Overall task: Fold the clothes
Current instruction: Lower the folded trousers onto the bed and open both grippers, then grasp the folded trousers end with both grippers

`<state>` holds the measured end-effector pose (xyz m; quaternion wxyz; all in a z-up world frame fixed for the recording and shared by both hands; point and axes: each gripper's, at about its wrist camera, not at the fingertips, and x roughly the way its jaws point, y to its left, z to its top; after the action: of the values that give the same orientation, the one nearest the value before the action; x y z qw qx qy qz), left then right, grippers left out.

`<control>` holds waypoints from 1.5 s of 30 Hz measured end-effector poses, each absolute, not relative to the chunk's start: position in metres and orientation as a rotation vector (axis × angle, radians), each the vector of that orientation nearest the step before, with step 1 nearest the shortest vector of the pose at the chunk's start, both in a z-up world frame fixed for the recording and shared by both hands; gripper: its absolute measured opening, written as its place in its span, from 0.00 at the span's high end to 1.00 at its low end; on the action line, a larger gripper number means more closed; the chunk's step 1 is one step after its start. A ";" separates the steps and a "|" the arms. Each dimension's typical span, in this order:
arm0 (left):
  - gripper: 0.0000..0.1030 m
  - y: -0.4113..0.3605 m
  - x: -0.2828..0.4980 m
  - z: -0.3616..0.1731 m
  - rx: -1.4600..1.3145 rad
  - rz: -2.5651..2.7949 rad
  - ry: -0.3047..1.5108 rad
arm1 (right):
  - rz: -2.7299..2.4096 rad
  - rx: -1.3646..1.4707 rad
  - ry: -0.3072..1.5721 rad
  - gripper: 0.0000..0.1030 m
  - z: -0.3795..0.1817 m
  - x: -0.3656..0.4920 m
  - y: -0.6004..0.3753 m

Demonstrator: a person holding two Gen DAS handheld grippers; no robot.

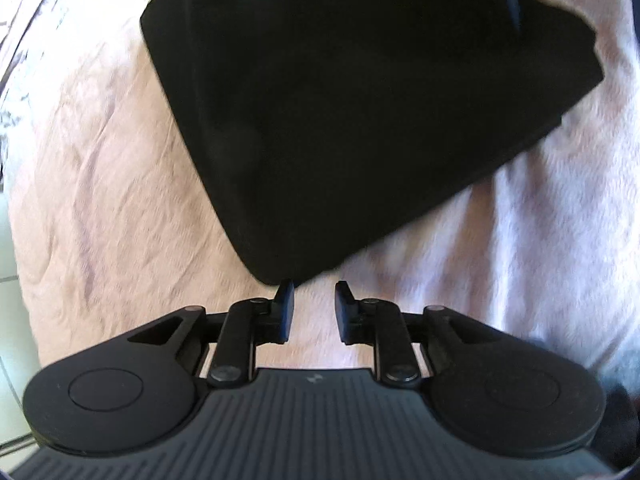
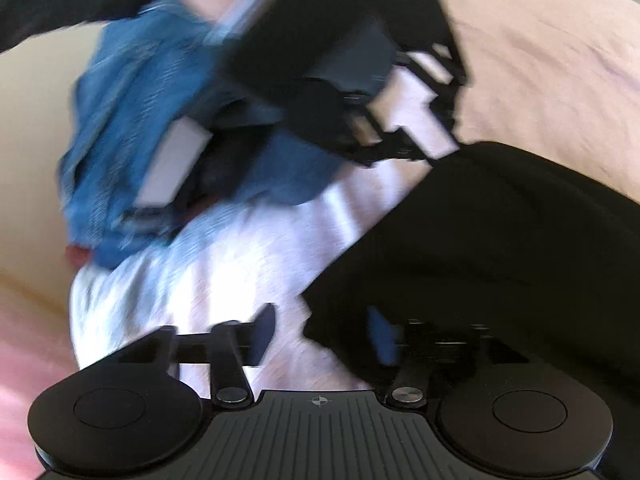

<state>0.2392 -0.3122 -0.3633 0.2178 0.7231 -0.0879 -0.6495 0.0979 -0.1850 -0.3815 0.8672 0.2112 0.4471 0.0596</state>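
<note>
The black folded cloth [image 1: 360,120] lies flat on the wrinkly pale pink bed sheet [image 1: 100,184]. It is soft and dark, with straight edges, and one corner points down toward my left gripper [image 1: 314,308]. I see that corner just past the tip of the left finger [image 1: 285,308], so close that it may be touching, but I cannot tell for sure. The two fingers of my left gripper stand a little way apart with bare pink sheet between them. Nothing is held there.

From my right wrist camera the picture is very blurry. The same black cloth [image 2: 500,240] fills the right side, and its near edge sits just in front of my right gripper [image 2: 320,332]. The left finger [image 2: 262,334] is over a white piece of fabric [image 2: 224,272]. The right finger is in front of the black cloth and looks blue and smeared. These fingers stand wide apart, and I see nothing pinched between them.

Higher up in that view I see my other gripper from the side, black and boxy. Behind it is a person in a blue denim top [image 2: 132,128]. The pink sheet [image 2: 552,60] spreads out to the right behind the black cloth.
</note>
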 end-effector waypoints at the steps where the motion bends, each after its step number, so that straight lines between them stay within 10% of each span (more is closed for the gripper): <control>1: 0.82 -0.316 0.239 -0.358 1.991 -1.772 -0.232 | 0.117 0.459 0.926 0.42 -0.376 0.089 -0.189; 11: 0.64 -0.325 0.198 -0.274 1.416 -1.742 0.144 | -0.401 0.692 0.791 0.35 -0.347 -0.092 -0.294; 21: 0.51 -0.250 0.127 -0.323 1.186 -1.684 0.532 | -0.443 1.185 0.770 0.29 -0.431 -0.167 -0.369; 37: 0.35 -0.199 0.080 -0.392 1.615 -1.536 0.090 | -0.311 1.477 0.660 0.29 -0.485 -0.169 -0.380; 40: 0.41 -0.197 0.073 -0.399 1.655 -1.509 0.026 | -0.327 1.447 0.703 0.61 -0.483 -0.166 -0.382; 41: 0.59 -0.198 0.074 -0.394 1.645 -1.510 0.035 | -0.333 1.437 0.717 0.77 -0.483 -0.165 -0.383; 45: 0.68 -0.202 0.078 -0.376 1.607 -1.516 0.070 | -0.302 1.450 0.696 0.86 -0.466 -0.175 -0.388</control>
<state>0.0783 -0.2017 -0.3758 0.4492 0.6495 0.0282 -0.6128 -0.1749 -0.3884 -0.4656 0.6835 0.6467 0.3105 -0.1349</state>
